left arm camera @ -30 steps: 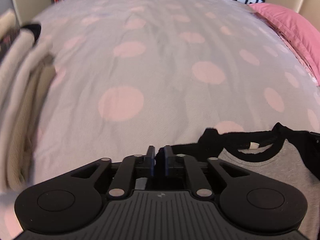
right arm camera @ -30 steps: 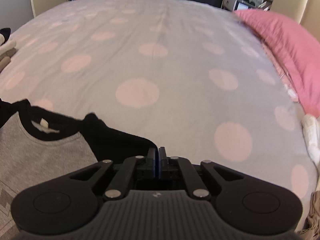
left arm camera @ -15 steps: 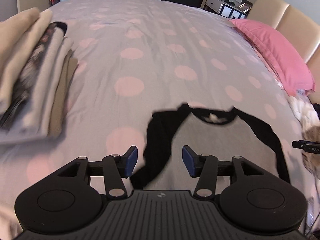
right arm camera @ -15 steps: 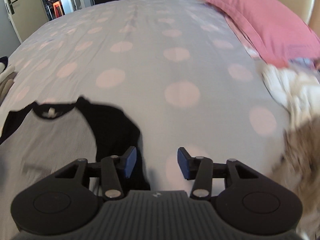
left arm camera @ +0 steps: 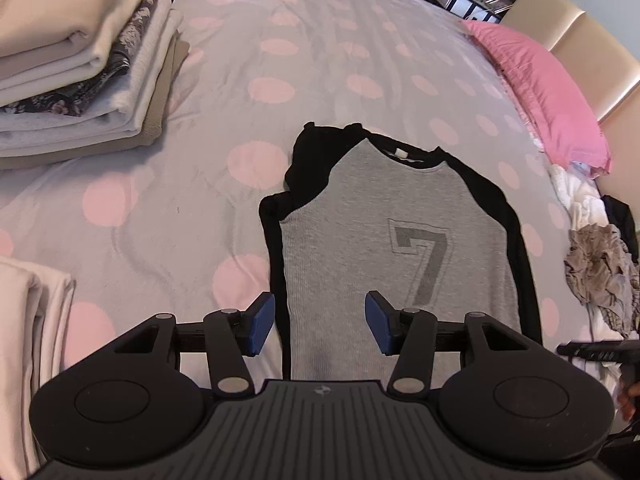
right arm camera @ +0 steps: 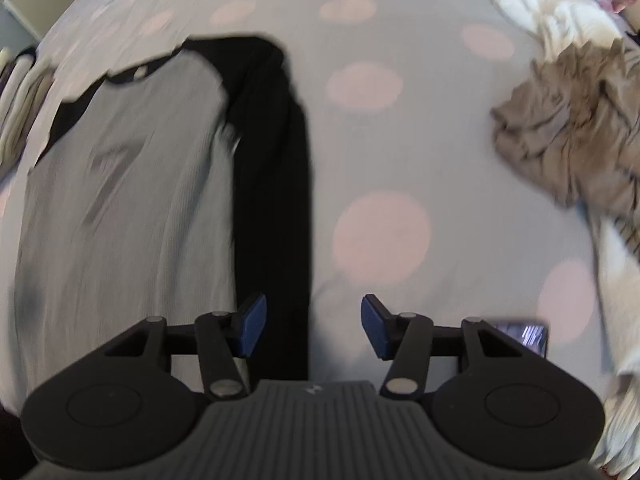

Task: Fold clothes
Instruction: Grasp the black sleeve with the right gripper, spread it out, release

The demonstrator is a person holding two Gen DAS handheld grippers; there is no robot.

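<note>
A grey shirt (left arm camera: 384,240) with black sleeves and a grey "7" lies flat on the dotted bedspread (left arm camera: 160,208), collar away from me. Its sleeves are folded in along the sides. My left gripper (left arm camera: 320,322) is open above the shirt's lower left part, holding nothing. In the right wrist view the same shirt (right arm camera: 120,184) appears blurred, with its black right sleeve (right arm camera: 272,200) running down toward my right gripper (right arm camera: 313,326), which is open and empty over the sleeve's edge.
A stack of folded clothes (left arm camera: 76,68) sits at the far left, with another folded pale piece (left arm camera: 28,340) at the near left. A heap of unfolded clothes (right arm camera: 568,132) lies to the right. A pink pillow (left arm camera: 544,92) rests by the headboard.
Both grippers were shut on the shirt's shoulders a second ago; they let go, opened and pulled back toward the hem. The shirt now lies flat with the "7" in view.
</note>
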